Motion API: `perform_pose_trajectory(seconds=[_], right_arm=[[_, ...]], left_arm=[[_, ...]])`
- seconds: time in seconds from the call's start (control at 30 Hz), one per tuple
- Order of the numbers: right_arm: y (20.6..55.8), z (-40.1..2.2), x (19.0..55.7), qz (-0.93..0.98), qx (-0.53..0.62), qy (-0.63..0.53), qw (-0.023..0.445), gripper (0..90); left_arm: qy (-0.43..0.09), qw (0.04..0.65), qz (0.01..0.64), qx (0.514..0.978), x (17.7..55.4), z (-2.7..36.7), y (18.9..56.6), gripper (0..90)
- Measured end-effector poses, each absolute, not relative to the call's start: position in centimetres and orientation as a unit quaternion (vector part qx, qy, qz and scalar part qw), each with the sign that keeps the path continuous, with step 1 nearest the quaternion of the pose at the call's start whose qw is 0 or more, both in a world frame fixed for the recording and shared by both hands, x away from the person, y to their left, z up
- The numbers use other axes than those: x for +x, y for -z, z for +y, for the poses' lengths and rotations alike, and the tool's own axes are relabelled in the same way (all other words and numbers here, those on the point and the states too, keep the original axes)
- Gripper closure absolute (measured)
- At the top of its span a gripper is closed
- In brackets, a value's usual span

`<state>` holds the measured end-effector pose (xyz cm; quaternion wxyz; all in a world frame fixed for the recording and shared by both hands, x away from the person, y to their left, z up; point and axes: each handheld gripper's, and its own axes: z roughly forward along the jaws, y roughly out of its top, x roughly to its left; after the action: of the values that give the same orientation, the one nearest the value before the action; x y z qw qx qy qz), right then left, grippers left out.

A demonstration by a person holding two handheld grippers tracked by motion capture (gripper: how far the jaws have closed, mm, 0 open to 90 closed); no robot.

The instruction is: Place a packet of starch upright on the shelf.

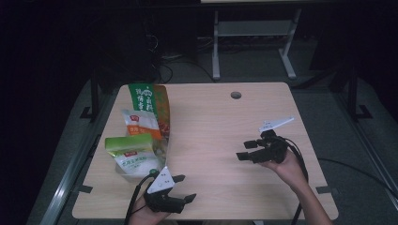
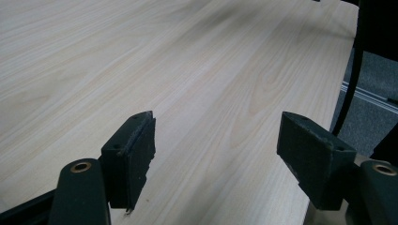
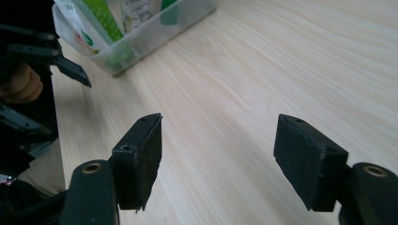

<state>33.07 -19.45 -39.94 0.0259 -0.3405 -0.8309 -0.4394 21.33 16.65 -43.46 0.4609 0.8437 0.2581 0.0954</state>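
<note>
Snack bags (image 1: pixel 141 136) stand packed upright in a clear plastic bin (image 1: pixel 123 172) at the left side of the table (image 1: pixel 220 131), just beyond the left hand-held gripper (image 1: pixel 184 187). The tallest is a green bag (image 1: pixel 146 101) at the back; an orange-and-white bag (image 1: pixel 140 124) sits in front of it, and a green-and-white bag (image 1: pixel 133 154) leans at the near end. In the right gripper view the bin (image 3: pixel 155 35) shows at the upper left with bags (image 3: pixel 101 18) poking above its rim.

These bags look light, and probably puffed with air, so they should crumple and give under pressure. The glossy film is likely slippery, and any brittle contents could break if squeezed across the belly. The flat sealed top edge looks like the best place to pinch: it is stiffer, thin enough for the pads, and stands free above the bin wall. Because the bags are crowded together, pulling one straight up could drag its neighbour or tip the light bin.

Both grippers are spread wide with nothing between the pads. The left hand-held gripper rests low near the table's front edge, pointing across the bare wood. The right hand-held gripper (image 1: pixel 244 150) hovers over the right half of the table, well apart from the bin, aimed toward it.
</note>
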Motion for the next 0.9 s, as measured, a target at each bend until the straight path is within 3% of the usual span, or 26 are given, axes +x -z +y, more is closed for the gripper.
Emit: perform_pose_trajectory(seconds=[0.5, 0.9], right_arm=[[42.7, -22.7, 31.0, -0.818, -0.377, 0.434, 0.022, 30.6], [44.3, -23.0, 27.9, -0.814, -0.380, 0.439, 0.008, 29.0]], left_arm=[[-0.093, 0.460, 0.259, 0.844, 21.4, 16.8, 43.5, 27.7], [-0.084, 0.464, 0.257, 0.844, 21.8, 16.6, 43.7, 27.7]])
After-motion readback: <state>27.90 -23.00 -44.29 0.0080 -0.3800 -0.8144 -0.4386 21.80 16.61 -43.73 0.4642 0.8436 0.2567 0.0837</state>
